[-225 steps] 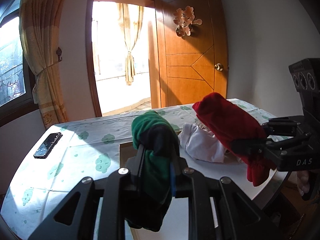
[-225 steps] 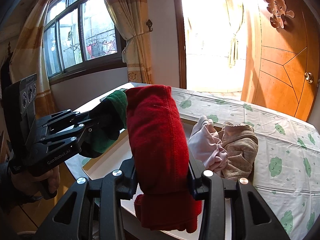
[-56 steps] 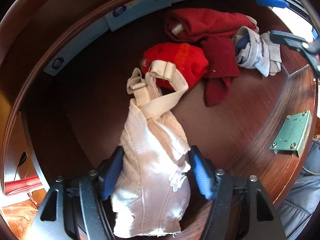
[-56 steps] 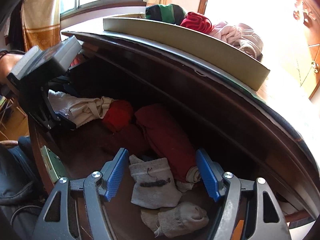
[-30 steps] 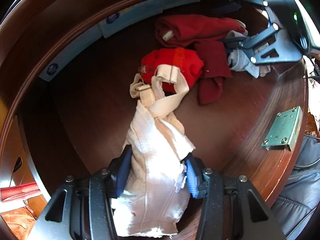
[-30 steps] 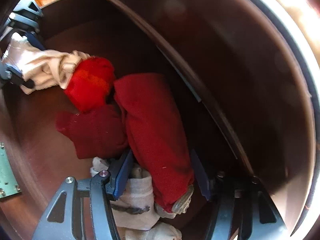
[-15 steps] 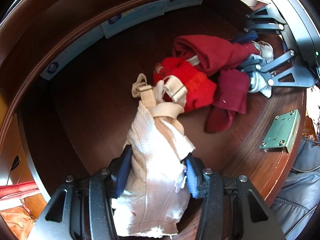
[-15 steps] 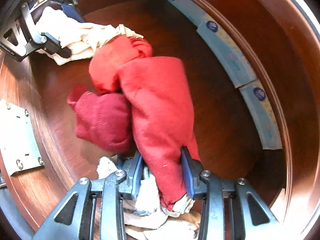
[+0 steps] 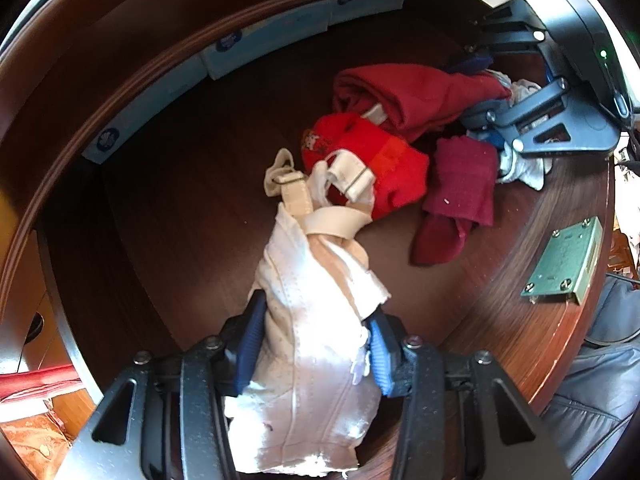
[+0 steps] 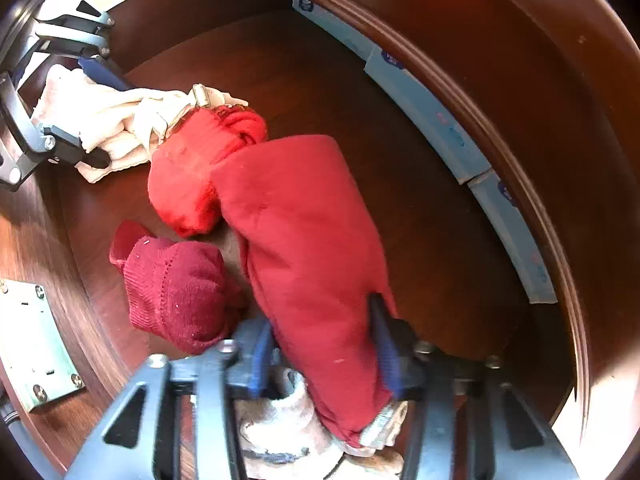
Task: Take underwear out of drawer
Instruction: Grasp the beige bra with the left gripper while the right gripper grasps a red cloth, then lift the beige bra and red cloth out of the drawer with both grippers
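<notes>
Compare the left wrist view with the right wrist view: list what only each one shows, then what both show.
Only the left wrist view: the left tongs seen from behind, shut on the cream bra, and a grey sleeve at the drawer's edge.

Only the right wrist view: the right tongs seen from behind, shut on the red rolled garment, with pale socks beneath.

Both: the wooden drawer, bright red knit piece, dark red sock, metal lock plate, and blue-white packets along the wall.
</notes>
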Available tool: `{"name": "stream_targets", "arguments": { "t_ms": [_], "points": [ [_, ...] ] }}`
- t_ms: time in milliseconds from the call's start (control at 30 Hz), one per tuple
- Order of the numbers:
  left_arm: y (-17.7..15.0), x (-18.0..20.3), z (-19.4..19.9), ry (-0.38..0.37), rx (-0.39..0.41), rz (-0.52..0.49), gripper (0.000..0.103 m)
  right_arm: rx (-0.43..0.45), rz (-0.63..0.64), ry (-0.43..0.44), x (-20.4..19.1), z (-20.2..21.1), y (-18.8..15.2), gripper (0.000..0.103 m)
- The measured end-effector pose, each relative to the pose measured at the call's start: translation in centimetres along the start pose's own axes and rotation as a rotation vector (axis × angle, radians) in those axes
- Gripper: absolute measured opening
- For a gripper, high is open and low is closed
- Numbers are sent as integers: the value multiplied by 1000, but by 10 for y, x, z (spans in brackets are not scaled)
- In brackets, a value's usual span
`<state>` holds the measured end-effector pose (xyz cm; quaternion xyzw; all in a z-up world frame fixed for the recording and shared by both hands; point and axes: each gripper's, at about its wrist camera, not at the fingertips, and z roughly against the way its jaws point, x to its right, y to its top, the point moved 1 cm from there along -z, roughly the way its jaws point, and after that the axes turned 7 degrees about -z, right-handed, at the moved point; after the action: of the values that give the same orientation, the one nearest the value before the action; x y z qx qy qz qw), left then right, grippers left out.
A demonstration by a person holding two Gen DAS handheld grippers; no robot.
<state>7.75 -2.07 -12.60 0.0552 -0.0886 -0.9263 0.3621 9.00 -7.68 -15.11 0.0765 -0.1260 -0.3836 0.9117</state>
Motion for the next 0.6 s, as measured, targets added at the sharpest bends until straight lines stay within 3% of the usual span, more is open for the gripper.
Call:
{"name": "stream_targets", "arguments": {
  "t_ms": [200,233,600],
  "points": [
    [0,-1,8,13,39,26,37,47,-24,1,15,13,-9,25],
    [0,-2,9,12,45,28,36,59,-31,0,10,21,-23,25],
    [-6,2,29,60,150,71,31,167,-101,32,7,66,-43,24]
  ]
}}
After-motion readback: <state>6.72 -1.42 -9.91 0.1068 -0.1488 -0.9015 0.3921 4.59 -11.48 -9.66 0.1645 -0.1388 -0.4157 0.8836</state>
